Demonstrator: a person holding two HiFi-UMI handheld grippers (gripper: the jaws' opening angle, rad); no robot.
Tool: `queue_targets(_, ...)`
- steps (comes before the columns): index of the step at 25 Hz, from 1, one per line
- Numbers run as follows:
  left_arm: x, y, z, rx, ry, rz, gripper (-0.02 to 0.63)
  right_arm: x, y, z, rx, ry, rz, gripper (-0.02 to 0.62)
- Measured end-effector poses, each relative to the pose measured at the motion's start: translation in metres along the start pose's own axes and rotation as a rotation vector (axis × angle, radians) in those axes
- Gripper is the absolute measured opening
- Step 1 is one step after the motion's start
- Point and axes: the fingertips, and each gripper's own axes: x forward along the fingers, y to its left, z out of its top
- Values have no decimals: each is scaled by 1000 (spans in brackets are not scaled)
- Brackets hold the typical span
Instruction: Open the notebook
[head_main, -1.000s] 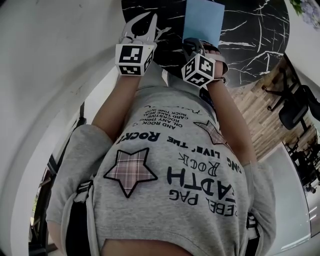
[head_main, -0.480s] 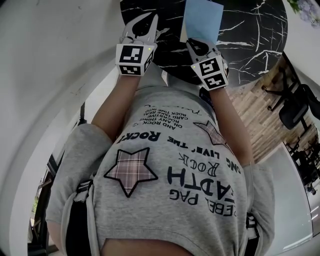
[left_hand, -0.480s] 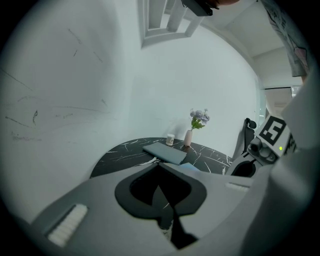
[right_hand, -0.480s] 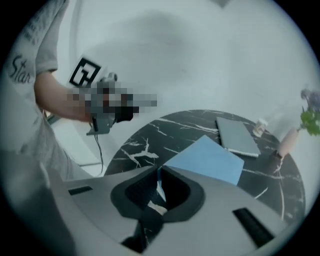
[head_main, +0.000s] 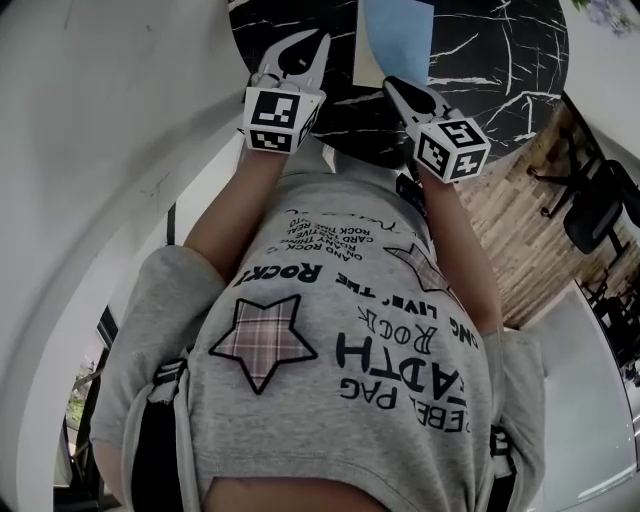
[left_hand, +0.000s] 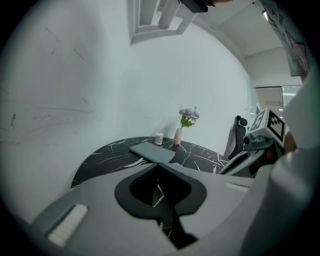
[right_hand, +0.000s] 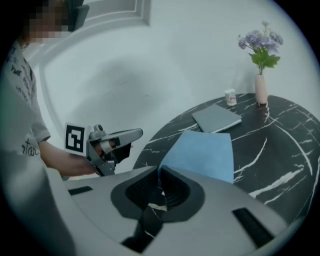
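**Left gripper (left_hand: 159, 166) and right gripper (right_hand: 158, 171) both clenched, holding nothing**

My right gripper's jaws are pressed together at the tips. Through the hollow behind them I see only black stone with white veins. Those tips sit right at the near corner of the blue notebook (right_hand: 202, 152); I cannot tell whether they touch it. My left gripper is closed in the same way and empty. It is held off to the left by the table's rim, apart from the notebook.

The notebook lies flat with its cover down, near my edge of the round black marble table (right_hand: 272, 127). Past it, toward the far side, lies a flat grey book or case (right_hand: 216, 118). Beyond that are a small pale cup (right_hand: 230, 96) and a slim vase (right_hand: 260, 89) of purple flowers (right_hand: 260, 42), close to the far rim.

A plain white wall (right_hand: 150, 70) curves behind the table. In the head view, wood-plank floor (head_main: 520, 230) shows to my right, with a dark office chair (head_main: 592, 215) standing on it, well away from the table.
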Motion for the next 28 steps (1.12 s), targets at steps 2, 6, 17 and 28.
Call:
queue_targets(2,4,-5,0,6,5,-13,9,-5,-2,4,53,-32,10,28)
queue_targets(6,13,-15,-2,15,13,-38,9,-15,-7,11,139,-84,21,28)
queue_targets(17,48,-46,-34,64,135,-92,9,-49,-22,22,297,-233,-16,28)
queue_targets(28,77,-72,-90,69,327,-163,9,-69,-29,26,193,-224,-103,28)
